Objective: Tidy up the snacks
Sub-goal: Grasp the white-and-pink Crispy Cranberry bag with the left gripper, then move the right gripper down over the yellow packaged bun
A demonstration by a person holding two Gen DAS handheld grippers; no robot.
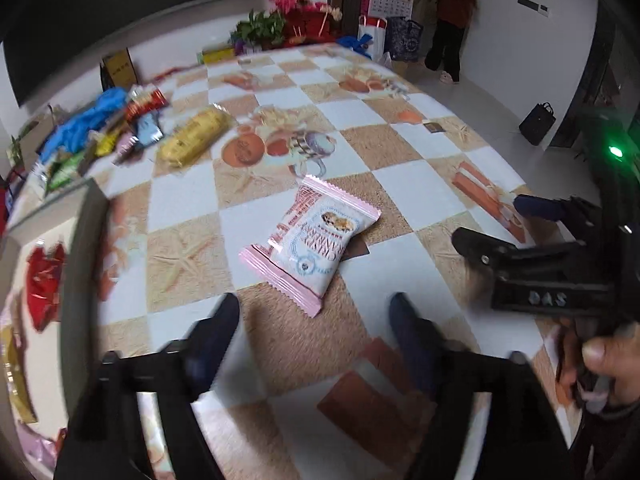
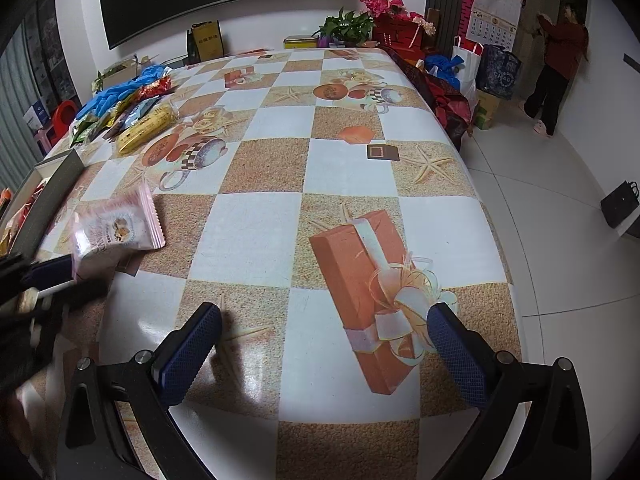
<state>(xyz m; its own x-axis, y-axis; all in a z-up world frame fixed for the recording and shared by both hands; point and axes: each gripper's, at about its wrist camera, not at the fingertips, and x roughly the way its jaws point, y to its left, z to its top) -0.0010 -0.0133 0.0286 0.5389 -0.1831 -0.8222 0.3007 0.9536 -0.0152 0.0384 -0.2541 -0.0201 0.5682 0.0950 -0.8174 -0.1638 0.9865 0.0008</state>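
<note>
A pink-and-white snack packet (image 1: 310, 240) lies flat on the checkered tablecloth (image 1: 420, 184), its near corner reaching between the tips of my left gripper (image 1: 314, 308). That gripper is open and its pads touch nothing. In the right wrist view the same packet (image 2: 116, 230) sits at the left, with the blurred left gripper (image 2: 48, 276) beside its near end. My right gripper (image 2: 326, 316) is open over the printed gift-box pattern and holds nothing. It also shows at the right edge as the right gripper (image 1: 488, 220), held by a hand (image 1: 612, 360).
A grey-walled box (image 1: 86, 264) at the left holds a red packet (image 1: 44, 284) and others. Farther back left lies a pile of snacks (image 1: 120, 128) with blue gloves (image 1: 88, 120) and a yellow packet (image 1: 194, 136). A person (image 2: 556, 68) stands by the far wall.
</note>
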